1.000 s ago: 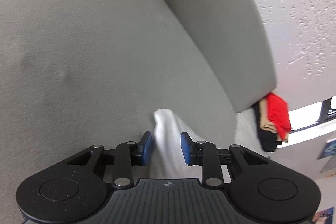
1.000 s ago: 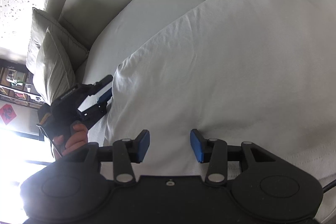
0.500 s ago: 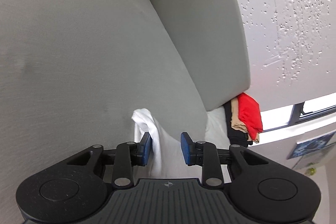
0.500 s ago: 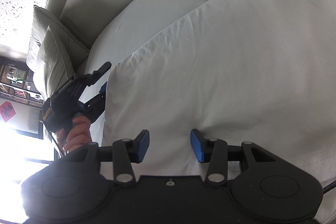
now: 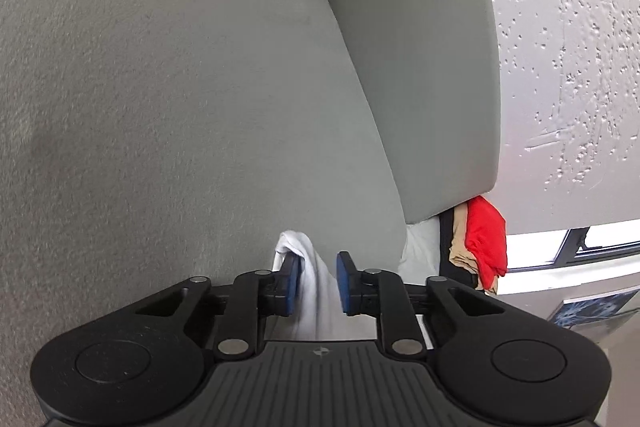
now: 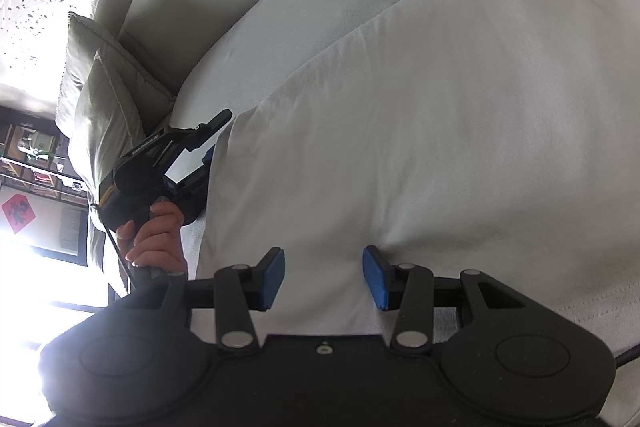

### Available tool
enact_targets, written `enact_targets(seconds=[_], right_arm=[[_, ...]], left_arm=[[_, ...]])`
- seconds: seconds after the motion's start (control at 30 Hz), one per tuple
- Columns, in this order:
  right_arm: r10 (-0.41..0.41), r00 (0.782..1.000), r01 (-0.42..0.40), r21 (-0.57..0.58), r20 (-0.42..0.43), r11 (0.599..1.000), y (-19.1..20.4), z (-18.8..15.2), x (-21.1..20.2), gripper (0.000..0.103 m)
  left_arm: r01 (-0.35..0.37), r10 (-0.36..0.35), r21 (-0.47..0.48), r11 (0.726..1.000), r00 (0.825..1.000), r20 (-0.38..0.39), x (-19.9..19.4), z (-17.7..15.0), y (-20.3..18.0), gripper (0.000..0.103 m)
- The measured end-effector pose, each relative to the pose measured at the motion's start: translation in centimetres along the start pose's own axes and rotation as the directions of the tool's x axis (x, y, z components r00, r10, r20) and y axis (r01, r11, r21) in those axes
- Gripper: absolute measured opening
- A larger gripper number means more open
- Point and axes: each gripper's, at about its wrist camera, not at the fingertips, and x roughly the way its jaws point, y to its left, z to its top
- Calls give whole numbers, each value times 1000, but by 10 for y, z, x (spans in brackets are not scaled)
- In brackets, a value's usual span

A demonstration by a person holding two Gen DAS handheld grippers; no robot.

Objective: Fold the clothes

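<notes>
A white garment [image 6: 440, 131] lies spread flat on the grey sofa seat [image 5: 180, 107]. My left gripper [image 5: 317, 285] is open, its blue pads on either side of a raised corner of the white garment [image 5: 310, 279], which touches the left pad. In the right wrist view the left gripper [image 6: 204, 151] sits at the garment's left edge, held by a hand. My right gripper [image 6: 323, 279] is open and empty, low over the garment's near edge.
The sofa backrest [image 5: 420, 47] rises at the right of the left wrist view, below a textured white wall [image 5: 568, 47]. A pile of red, tan and black clothes [image 5: 480, 243] lies behind the seat. A grey cushion [image 6: 100, 95] leans at the sofa's end.
My left gripper has moved forward onto the garment's corner, which now lies between the pads. The right gripper has stayed still and open.
</notes>
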Motion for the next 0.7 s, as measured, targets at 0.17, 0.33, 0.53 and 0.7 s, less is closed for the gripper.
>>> enact_targets(seconds=[0.17,0.33,0.53,0.7], right_arm=[[-1,1000,1,-9,4,1000,-1,-1,0,43],[3,1000,-3,-9,6,1000,0,-1,0,43],[3,1000,-3,-25,5,1000,2,1,2,43],[5,1000,-5,-25,7,1000,3,3,3,43]], left_arm=[[-63,63,24,998,998,-8,7,4,-7,14],[-111,111,-11,994,991,74,1,6,-1,2],[-203,197,-3,979,946,258,-32,6,0,0],[-299,274,48,953,919,283,-56,2,-17,0]])
